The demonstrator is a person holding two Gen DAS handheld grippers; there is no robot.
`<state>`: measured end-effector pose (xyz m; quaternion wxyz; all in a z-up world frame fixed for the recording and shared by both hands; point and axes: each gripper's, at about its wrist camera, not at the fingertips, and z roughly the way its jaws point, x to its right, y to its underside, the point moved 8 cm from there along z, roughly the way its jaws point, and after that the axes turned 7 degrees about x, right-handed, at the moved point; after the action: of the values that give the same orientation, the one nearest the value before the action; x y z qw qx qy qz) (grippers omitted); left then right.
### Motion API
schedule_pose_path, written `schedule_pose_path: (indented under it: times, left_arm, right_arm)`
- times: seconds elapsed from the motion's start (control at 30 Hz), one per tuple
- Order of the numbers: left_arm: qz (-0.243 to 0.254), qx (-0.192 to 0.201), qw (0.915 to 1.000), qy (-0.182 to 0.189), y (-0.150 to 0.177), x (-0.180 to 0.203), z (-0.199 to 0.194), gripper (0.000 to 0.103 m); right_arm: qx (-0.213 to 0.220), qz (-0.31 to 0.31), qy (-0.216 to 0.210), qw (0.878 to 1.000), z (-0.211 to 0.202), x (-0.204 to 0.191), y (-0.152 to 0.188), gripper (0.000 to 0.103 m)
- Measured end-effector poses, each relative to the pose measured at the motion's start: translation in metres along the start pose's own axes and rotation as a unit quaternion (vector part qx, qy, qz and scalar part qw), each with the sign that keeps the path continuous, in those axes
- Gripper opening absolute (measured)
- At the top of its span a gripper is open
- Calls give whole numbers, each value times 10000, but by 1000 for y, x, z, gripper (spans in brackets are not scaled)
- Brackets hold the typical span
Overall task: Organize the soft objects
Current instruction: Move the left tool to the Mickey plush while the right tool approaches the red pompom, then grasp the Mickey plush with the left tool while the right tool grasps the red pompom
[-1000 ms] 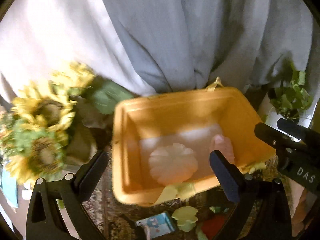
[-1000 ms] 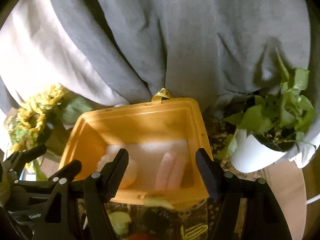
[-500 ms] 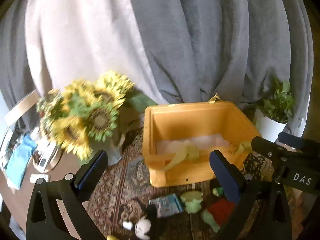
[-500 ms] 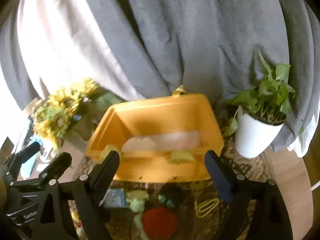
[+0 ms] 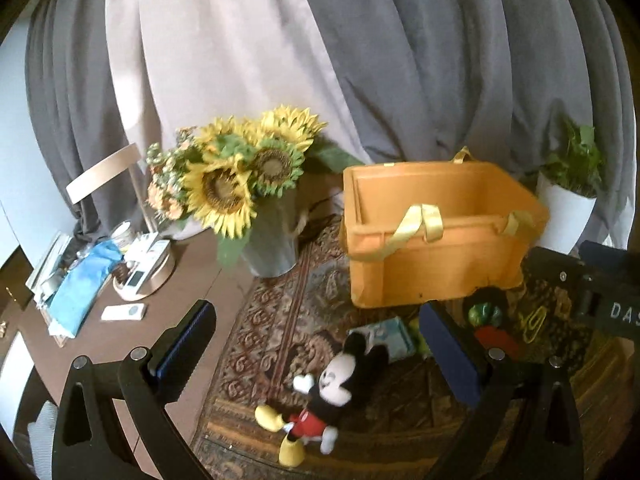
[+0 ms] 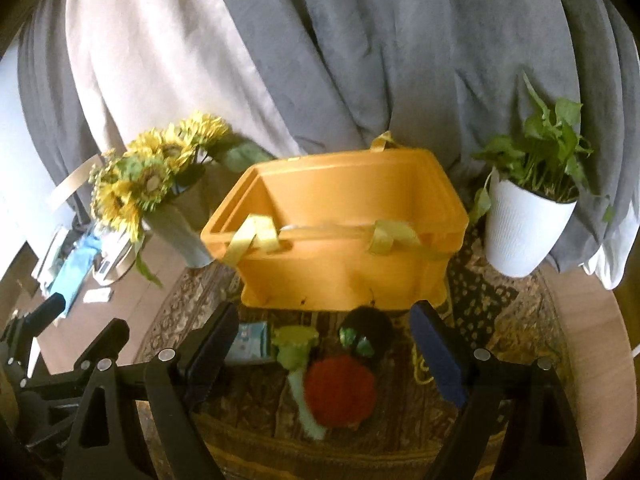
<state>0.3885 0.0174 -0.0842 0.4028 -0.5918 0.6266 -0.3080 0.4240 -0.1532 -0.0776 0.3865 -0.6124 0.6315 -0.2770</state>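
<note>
Left gripper (image 5: 320,354) jaws wide apart, holding nothing, above a patterned rug (image 5: 276,320). Right gripper (image 6: 326,344) jaws also spread, empty. Orange bin (image 6: 340,240) with yellow straps sits on the rug between a sunflower vase (image 5: 272,240) and a white potted plant (image 6: 524,232). Soft toys lie on the rug in front of the bin: mouse doll (image 5: 324,396) on its back, red plush (image 6: 340,390), green plush (image 6: 294,346), dark ball (image 6: 368,332). Small blue packet (image 6: 252,342) beside them.

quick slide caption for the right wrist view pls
Open right tool hovers over a red plush toy on the patterned rug, before the orange bin.
</note>
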Motion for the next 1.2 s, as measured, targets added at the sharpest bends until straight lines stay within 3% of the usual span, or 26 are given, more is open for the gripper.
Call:
schedule_pose_path:
  times: [0.23, 0.47, 0.63, 0.9, 1.2]
  left_arm:
    - [-14, -154, 9999, -39, 39, -3, -12, 103]
    - [167, -692, 9974, 74, 76, 5, -3, 103]
    - [281, -1015, 9943, 146, 93, 13, 13, 103]
    - [354, -1381, 9895, 231, 111, 20, 43, 100]
    - [221, -1617, 9861, 299, 123, 21, 76, 90]
  right_arm:
    - [-118, -210, 42, 9997, -1, -5, 23, 88]
    - [-418, -545, 48, 9976, 6, -8, 54, 88]
    - [-797, -460, -10, 9958, 23, -3, 73, 88]
    - [-1572, -234, -103, 9872, 59, 5, 108, 88]
    - [-1806, -346, 54, 9829, 86, 8, 123, 88]
